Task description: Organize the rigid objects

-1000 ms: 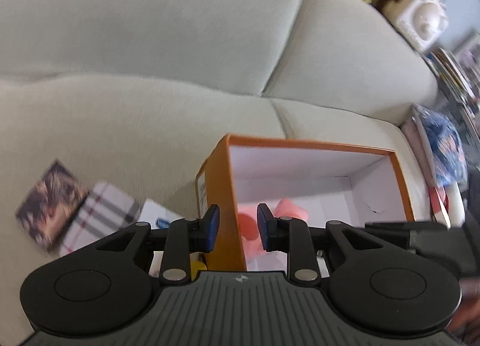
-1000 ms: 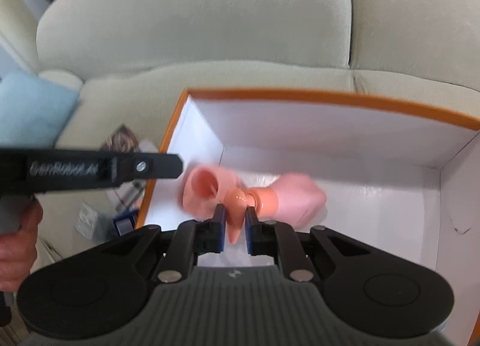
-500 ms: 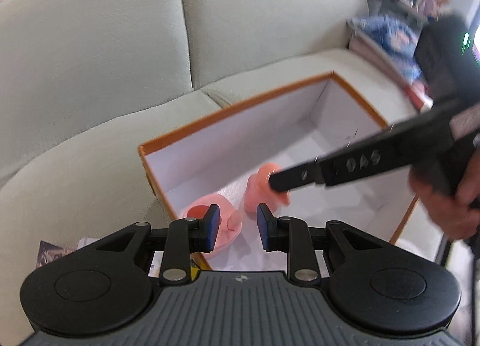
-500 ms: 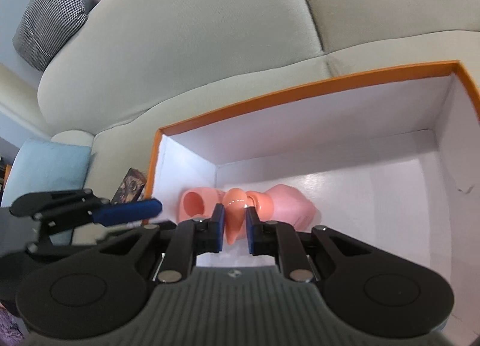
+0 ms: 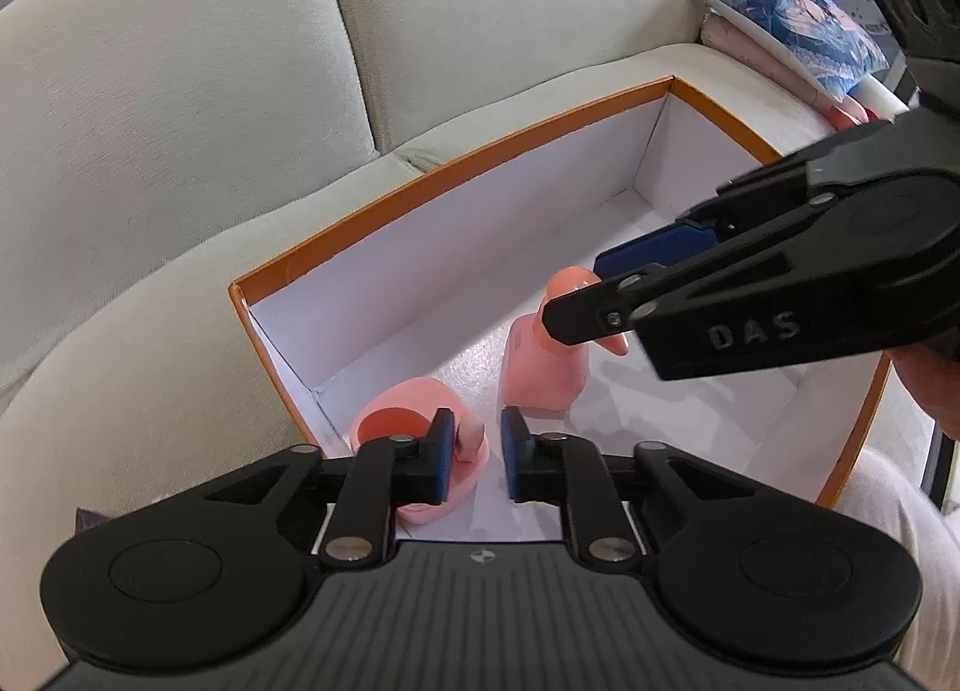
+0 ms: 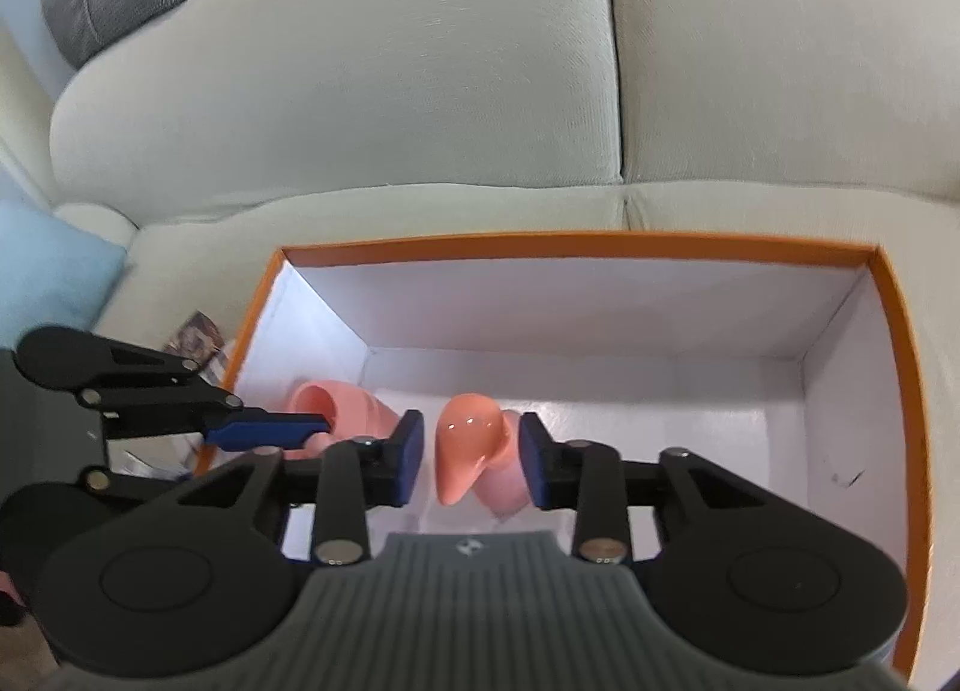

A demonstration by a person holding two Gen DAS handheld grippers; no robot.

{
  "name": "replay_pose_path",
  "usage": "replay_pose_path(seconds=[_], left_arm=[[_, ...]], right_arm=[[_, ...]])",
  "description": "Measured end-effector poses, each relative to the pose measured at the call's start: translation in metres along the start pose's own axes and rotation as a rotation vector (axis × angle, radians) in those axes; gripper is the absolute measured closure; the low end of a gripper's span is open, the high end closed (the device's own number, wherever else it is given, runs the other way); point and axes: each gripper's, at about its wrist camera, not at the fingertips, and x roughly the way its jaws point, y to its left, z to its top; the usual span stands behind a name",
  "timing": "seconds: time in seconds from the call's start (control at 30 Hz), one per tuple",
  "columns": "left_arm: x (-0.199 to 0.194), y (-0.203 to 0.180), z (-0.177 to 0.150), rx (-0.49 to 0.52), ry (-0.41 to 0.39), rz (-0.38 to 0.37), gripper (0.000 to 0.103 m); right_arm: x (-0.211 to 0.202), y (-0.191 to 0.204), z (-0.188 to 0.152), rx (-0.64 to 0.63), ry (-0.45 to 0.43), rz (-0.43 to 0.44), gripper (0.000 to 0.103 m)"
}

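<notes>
An orange box with a white inside (image 5: 456,163) (image 6: 576,244) sits on a beige sofa. A pink pump bottle (image 5: 543,361) (image 6: 465,445) stands in it near the left end. A pink cap (image 5: 402,424) (image 6: 342,403) lies on its side beside it. My right gripper (image 6: 471,466) (image 5: 600,283) is open, its pads on either side of the pump head without touching. My left gripper (image 5: 474,460) (image 6: 270,430) is open and empty just above the cap.
Sofa back cushions (image 6: 420,67) rise behind the box. A blue patterned pillow (image 5: 792,31) lies at the sofa's right end. A light blue cushion (image 6: 42,265) and small packets (image 6: 195,334) lie left of the box.
My right gripper has opened and let go of the pump head; the bottle now stands in the box. My left gripper has swung over the box's left end.
</notes>
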Motion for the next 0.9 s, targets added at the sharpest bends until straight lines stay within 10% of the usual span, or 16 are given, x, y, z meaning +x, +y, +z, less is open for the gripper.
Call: replay_pose_path(seconds=[0.43,0.9], left_arm=[[0.000,-0.013,0.002,0.323,-0.066,0.093,0.094],[0.011,-0.002,0.011,0.283,-0.096,0.112,0.092]], right_arm=[[0.010,-0.001,0.016,-0.059,-0.033,0.002,0.077],[0.028,0.001,0.032,-0.212,-0.088,0.127,0.077]])
